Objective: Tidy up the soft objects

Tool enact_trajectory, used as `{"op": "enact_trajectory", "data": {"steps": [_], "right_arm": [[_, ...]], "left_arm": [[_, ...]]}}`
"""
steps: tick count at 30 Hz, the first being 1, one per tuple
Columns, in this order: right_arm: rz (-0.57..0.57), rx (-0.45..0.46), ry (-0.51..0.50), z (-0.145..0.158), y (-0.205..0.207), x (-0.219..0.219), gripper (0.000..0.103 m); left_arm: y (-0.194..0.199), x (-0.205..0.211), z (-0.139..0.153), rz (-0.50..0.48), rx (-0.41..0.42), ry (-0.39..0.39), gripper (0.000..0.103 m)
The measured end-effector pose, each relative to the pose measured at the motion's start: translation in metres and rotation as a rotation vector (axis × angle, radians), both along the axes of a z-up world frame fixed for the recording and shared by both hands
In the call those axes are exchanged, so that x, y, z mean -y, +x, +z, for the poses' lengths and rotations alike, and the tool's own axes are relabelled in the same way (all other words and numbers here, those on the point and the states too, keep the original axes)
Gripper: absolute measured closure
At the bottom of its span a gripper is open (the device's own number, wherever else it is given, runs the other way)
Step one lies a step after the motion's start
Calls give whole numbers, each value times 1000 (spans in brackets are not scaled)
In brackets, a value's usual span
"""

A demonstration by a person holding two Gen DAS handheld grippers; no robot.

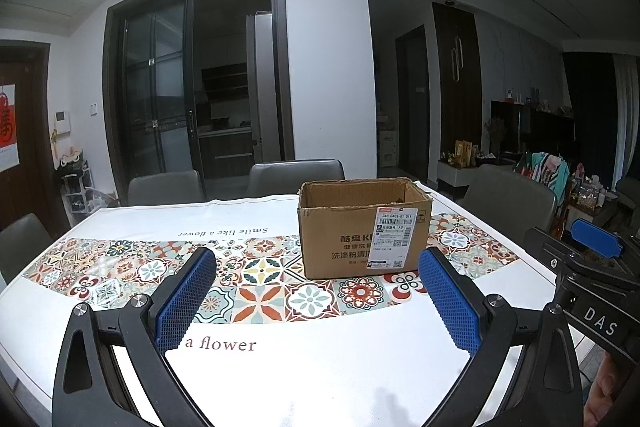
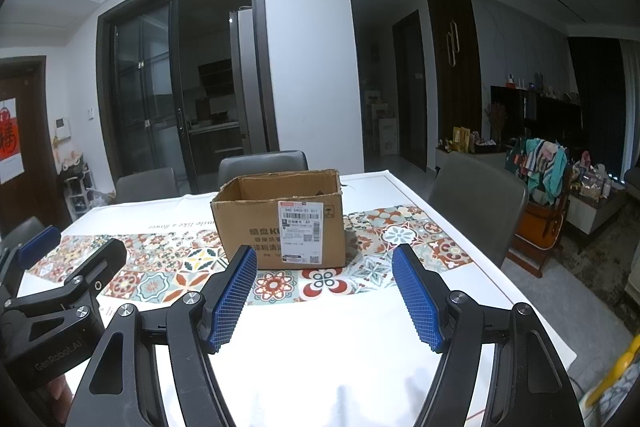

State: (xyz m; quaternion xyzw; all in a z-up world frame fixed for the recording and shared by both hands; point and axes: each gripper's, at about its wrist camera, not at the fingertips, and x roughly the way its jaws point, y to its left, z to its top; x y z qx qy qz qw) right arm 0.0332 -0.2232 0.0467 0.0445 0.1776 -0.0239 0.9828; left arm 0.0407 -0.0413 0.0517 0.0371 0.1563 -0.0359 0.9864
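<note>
Left wrist view: both claws, left claw (image 1: 316,303) and right claw (image 2: 325,297), gape wide, empty; open brown cardboard box (image 1: 362,227) at twelve o'clock on patterned worktop (image 1: 280,367), no soft objects visible.

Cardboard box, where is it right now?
The cardboard box stands open on the tablecloth's tiled band, ahead of both hand-held grippers, right of centre in the left view, near two grey chairs.

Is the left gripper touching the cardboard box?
Apart. In the left wrist view, patterned tablecloth shows between the open left gripper and the cardboard box.
</note>
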Motion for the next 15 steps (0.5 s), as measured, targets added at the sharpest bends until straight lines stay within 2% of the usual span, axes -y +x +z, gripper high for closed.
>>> {"op": "enact_trajectory", "data": {"steps": [15], "right_arm": [[-1, 0, 0, 1, 0, 0, 32]], "left_arm": [[0, 1, 0, -1, -1, 0, 0]]}}
